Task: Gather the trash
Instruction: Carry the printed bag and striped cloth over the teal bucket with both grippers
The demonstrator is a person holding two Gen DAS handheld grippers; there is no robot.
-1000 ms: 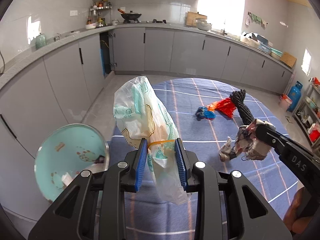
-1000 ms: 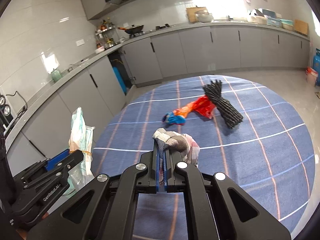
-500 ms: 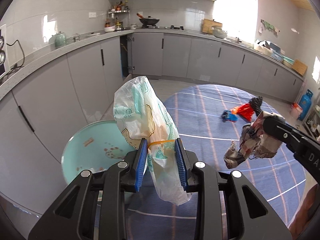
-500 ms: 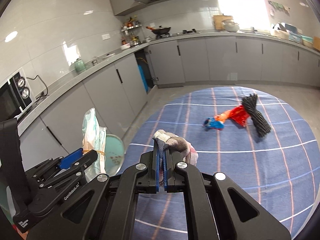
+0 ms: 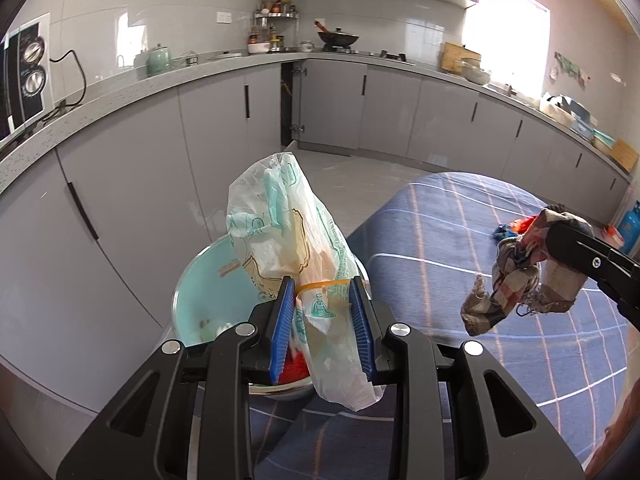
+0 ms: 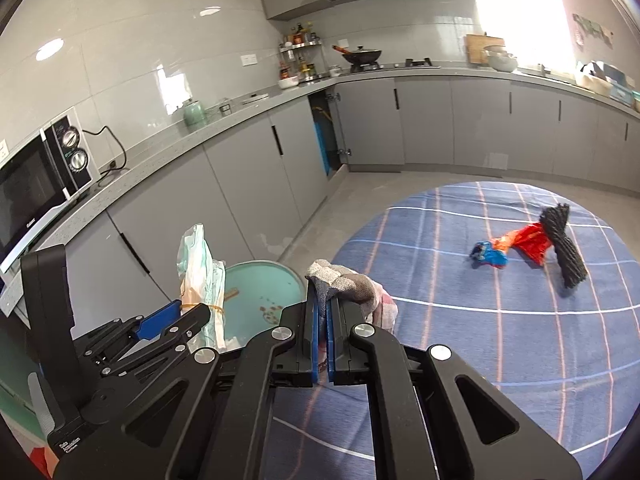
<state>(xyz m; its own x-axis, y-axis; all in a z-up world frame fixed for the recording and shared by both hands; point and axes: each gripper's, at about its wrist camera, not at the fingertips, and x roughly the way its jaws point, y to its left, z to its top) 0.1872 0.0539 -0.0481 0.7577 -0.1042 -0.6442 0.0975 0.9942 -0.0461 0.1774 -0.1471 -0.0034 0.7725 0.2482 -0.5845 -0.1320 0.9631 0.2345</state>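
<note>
Grey kitchen cabinets curve round the left wrist view, with a round table [image 5: 460, 240] under a blue checked cloth at the right. The left tool [image 5: 323, 322] is clamped on a printed plastic bag [image 5: 280, 236] tied with a yellow rubber band, its blue pads pressing both sides of the neck. Directly beyond and below the bag stands a teal bin [image 5: 200, 300], open, with scraps already inside. At the right, the right tool [image 5: 560, 244] carries a crumpled rag [image 5: 516, 280] above the cloth.

Seen from the right wrist, the same cabinets and a microwave line the left wall. The right tool [image 6: 323, 312] is closed tight on the rag [image 6: 352, 282], which bunches over its tips. The left tool [image 6: 176, 316] and bag [image 6: 200, 264] sit at the bin [image 6: 264, 284] edge. Well apart on the table [image 6: 440, 360] lie a blue wrapper [image 6: 490, 255], a red wrapper [image 6: 528, 242] and a black bundle [image 6: 564, 248].

By my reading, two pieces are lifted and near the bin but not dropped; three remain to collect.
</note>
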